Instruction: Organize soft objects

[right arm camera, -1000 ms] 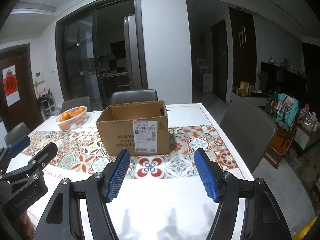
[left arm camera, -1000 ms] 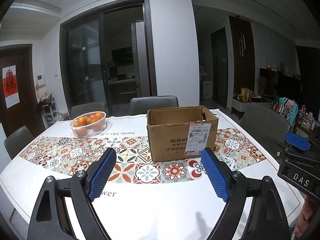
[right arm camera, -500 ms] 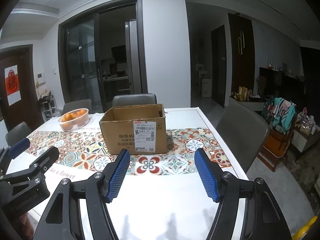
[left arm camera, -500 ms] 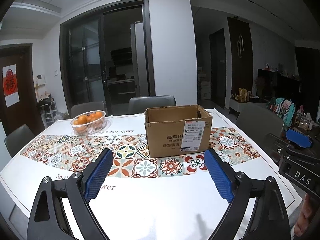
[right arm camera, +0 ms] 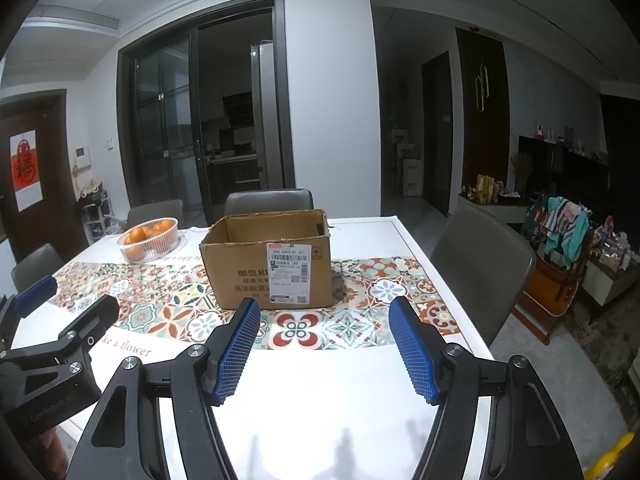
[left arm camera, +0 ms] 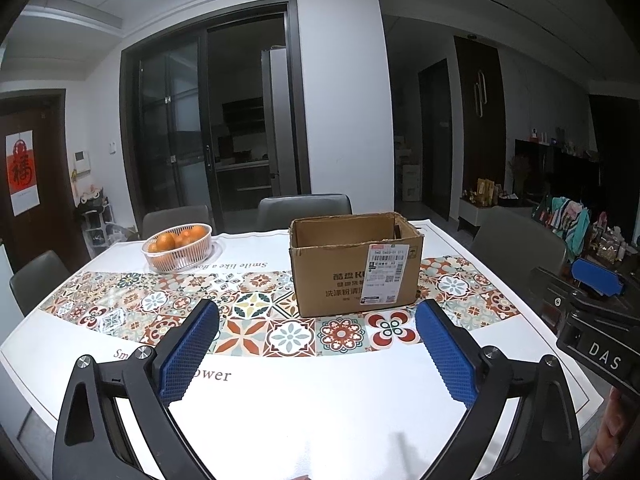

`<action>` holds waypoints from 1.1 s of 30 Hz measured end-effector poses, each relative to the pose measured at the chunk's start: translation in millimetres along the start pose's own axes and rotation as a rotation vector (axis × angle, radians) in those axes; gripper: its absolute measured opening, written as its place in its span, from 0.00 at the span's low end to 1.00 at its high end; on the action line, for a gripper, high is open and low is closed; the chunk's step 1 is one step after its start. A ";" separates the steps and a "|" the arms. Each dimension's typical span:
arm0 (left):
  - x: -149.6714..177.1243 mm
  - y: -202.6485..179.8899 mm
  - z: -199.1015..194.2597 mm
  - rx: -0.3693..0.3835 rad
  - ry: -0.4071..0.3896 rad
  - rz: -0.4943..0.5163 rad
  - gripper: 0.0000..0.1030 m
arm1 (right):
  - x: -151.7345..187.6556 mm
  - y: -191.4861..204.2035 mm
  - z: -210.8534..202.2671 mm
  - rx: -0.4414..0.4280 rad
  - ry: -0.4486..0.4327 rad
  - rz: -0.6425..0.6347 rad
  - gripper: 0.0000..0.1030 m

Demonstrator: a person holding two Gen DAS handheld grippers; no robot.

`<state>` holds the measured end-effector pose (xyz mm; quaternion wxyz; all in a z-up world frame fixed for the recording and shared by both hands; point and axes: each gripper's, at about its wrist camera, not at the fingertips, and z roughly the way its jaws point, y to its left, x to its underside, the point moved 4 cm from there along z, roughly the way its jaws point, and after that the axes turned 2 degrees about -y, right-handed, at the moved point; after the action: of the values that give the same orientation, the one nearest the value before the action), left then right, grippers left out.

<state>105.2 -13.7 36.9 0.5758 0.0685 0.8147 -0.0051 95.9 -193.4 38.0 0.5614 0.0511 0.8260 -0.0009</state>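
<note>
Your left gripper (left arm camera: 316, 354) and right gripper (right arm camera: 326, 344) both hang wide open over the table (left arm camera: 320, 420), holding nothing. The box (left arm camera: 354, 266) sits at 12 o'clock ahead of you, top open. No soft object shows on the table, and you can't see the box floor. Reach in blind and a finger may catch the cardboard rim, tipping or shoving the light box toward the fruit basket (left arm camera: 178, 246) at 10 o'clock.
</note>
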 end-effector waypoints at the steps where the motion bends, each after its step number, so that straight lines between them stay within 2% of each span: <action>1: -0.1 0.4 -0.6 -0.001 -0.001 0.000 0.98 | 0.2 0.0 0.4 0.000 0.000 0.000 0.66; 33: 7.5 -0.2 2.6 -0.003 0.011 -0.001 1.00 | 2.8 -1.7 0.8 0.002 0.013 0.000 0.66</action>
<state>105.1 -13.3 28.9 0.5715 0.0671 0.8178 -0.0037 95.6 -195.0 35.0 0.5560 0.0518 0.8296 -0.0012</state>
